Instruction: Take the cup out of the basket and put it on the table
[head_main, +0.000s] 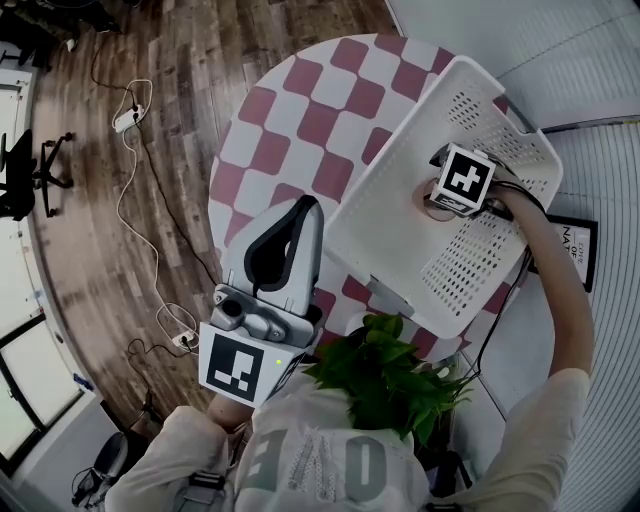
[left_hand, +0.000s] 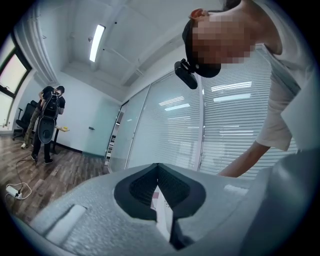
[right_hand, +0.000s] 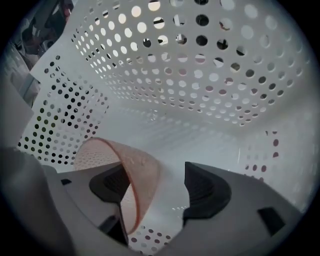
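Note:
A white perforated basket (head_main: 395, 160) stands on the right part of the round checkered table (head_main: 300, 120). A pale pink translucent cup (head_main: 430, 203) lies inside it. My right gripper (head_main: 447, 196) reaches down into the basket, its marker cube hiding the jaws in the head view. In the right gripper view the cup (right_hand: 140, 172) lies on its side and the right gripper (right_hand: 157, 186) is open: one jaw sits inside the cup's mouth, the other outside, with a gap to the wall. My left gripper (head_main: 306, 212) hovers over the table's near edge, shut and holding nothing (left_hand: 157, 172).
Basket walls (right_hand: 200, 75) surround the right gripper on all sides. A green leafy plant (head_main: 385, 380) sits close below the basket's near corner. Cables and a power strip (head_main: 128, 118) lie on the wooden floor at left. A person (left_hand: 47, 122) stands far back in the room.

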